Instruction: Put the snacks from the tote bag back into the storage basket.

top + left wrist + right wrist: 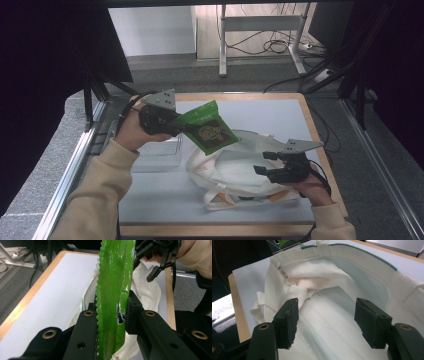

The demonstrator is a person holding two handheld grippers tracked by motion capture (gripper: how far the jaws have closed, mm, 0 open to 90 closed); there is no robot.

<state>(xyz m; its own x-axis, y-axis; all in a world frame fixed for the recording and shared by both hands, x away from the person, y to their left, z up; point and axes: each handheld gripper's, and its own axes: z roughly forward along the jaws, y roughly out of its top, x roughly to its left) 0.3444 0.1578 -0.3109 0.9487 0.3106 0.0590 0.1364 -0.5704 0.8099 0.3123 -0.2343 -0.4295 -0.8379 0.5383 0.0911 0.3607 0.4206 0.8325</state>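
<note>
Packing of the green snack pouch point(209, 127) into the white cloth bag point(235, 172) seems to be about half done, as far as I can judge. The left hand-held gripper point(181, 125) is closed on the pouch: in the left gripper view its two jaws press on the serrated edge of the pouch point(113, 290) from both sides, and the pouch stands up between them. In the high view the pouch is in the air, above the counter point(150, 200) and over the far left part of the bag, so it is lifted already but it is not yet inside. The bag lies on the counter toward the near right corner, with its mouth turned up. The right hand-held gripper point(267, 163) is at the right side of the bag, near the right edge of the counter. In the right gripper view its jaws stand apart with a wide gap, and the inside of the bag point(332, 315) is visible between them; the pads do not press on the cloth, so it holds nothing now. A clear plastic box point(159, 152) stands just left of the bag. What is left, I think, is to bring the pouch down into the open mouth, release it, and perhaps keep the rim of the bag open with the right hand-held gripper.
</note>
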